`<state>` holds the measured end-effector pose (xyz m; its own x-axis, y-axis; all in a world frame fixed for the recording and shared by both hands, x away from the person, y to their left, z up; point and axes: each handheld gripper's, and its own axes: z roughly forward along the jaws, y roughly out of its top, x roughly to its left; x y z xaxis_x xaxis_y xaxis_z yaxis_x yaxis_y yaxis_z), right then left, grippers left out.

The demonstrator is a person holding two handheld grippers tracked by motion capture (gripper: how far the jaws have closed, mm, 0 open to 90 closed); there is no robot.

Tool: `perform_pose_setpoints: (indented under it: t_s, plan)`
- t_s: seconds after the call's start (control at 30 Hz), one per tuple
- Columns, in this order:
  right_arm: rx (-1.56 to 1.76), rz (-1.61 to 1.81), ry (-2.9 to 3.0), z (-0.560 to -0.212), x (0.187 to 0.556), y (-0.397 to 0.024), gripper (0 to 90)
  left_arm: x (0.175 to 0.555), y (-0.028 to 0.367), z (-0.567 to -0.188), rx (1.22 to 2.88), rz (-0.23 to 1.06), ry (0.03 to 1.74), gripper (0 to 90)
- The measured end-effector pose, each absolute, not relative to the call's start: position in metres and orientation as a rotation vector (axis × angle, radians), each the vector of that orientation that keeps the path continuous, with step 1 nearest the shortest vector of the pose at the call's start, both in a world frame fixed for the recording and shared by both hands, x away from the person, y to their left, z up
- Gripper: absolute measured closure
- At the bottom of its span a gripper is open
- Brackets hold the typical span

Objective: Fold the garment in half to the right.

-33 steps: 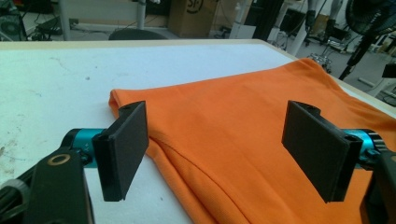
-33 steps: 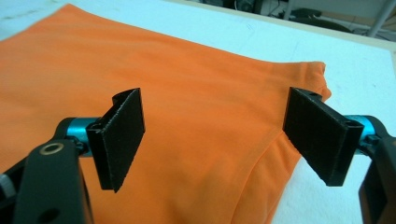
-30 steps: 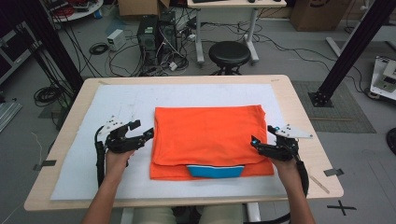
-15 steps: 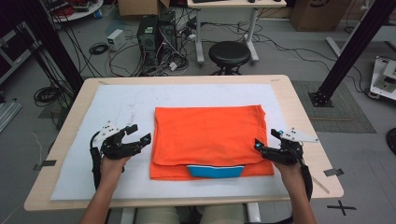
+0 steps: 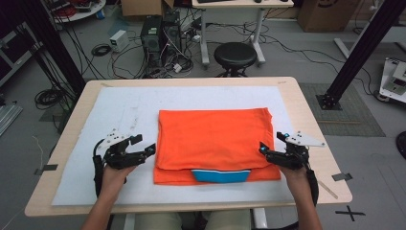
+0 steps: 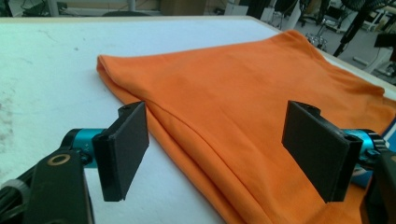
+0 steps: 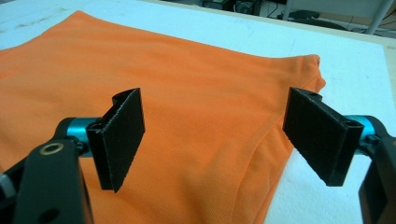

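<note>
A folded orange shirt (image 5: 213,141) lies flat on the white mat (image 5: 119,110), with its blue collar (image 5: 220,176) showing at the near edge. My left gripper (image 5: 148,152) hovers open just off the shirt's near left side; between its jaws the left gripper view shows the orange shirt's folded edge (image 6: 187,135). My right gripper (image 5: 265,151) is open at the shirt's near right side, jaws spread above the orange shirt (image 7: 201,121) near its right fold. Neither gripper holds anything.
The mat covers a wooden table (image 5: 311,124). Behind the table stand a black stool (image 5: 234,55), computer towers (image 5: 160,31) with tangled cables, and black frame posts (image 5: 359,48). Bare mat lies left and behind the shirt.
Both grippers drew back outward and toward me, off the shirt's side edges; the left one also moved left. The shirt has stayed where it was.
</note>
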<state>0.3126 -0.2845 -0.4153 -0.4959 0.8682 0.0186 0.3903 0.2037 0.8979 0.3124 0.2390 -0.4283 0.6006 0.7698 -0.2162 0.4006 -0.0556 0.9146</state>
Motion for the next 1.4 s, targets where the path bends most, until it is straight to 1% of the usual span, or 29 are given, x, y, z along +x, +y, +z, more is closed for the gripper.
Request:
perform_pose_setpoints:
  t_s: [0.17,0.27,0.43,0.57,0.67,0.77,0.87,0.93,0.97,1.07,1.1,1.17,1.27,1.4]
  plan:
    - [1.164,1.245,1.99,-0.418,0.311,-0.282,21.3,0.307,0.236,-0.435,1.74,0.382,1.053,23.6]
    - [1.162,1.241,2.001,-0.42,0.311,-0.281,21.3,0.305,0.233,-0.438,1.771,0.391,1.099,26.1]
    - [1.148,1.23,2.015,-0.422,0.311,-0.277,21.3,0.305,0.22,-0.445,1.83,0.338,1.137,29.6]
    - [1.148,1.231,2.017,-0.422,0.312,-0.277,21.3,0.304,0.212,-0.449,1.859,0.333,1.155,33.4]
    - [1.151,1.229,2.019,-0.422,0.311,-0.276,21.3,0.302,0.209,-0.45,1.886,0.36,1.16,38.5]
    - [1.143,1.234,2.02,-0.422,0.312,-0.275,21.3,0.3,0.205,-0.45,1.884,0.408,1.178,38.8]
    - [1.143,1.23,2.031,-0.422,0.312,-0.272,21.3,0.299,0.202,-0.451,1.905,0.414,1.171,41.0]
    - [1.143,1.232,2.038,-0.422,0.313,-0.269,21.3,0.298,0.201,-0.451,1.915,0.407,1.174,45.7]
    - [1.143,1.237,2.04,-0.421,0.314,-0.267,21.3,0.298,0.201,-0.451,1.928,0.399,1.165,51.0]
    - [1.128,1.249,2.05,-0.417,0.316,-0.258,21.3,0.296,0.197,-0.451,1.943,0.425,1.145,61.0]
    - [1.122,1.255,2.053,-0.416,0.318,-0.253,21.3,0.295,0.196,-0.451,1.95,0.436,1.139,62.0]
    - [1.106,1.255,2.075,-0.414,0.321,-0.244,21.3,0.293,0.195,-0.451,1.954,0.441,1.131,68.3]
    - [1.052,1.254,2.139,-0.412,0.329,-0.227,21.3,0.293,0.195,-0.451,1.947,0.433,1.138,74.9]
    - [1.025,1.242,2.192,-0.41,0.347,-0.203,21.3,0.293,0.197,-0.451,1.943,0.415,1.136,81.0]
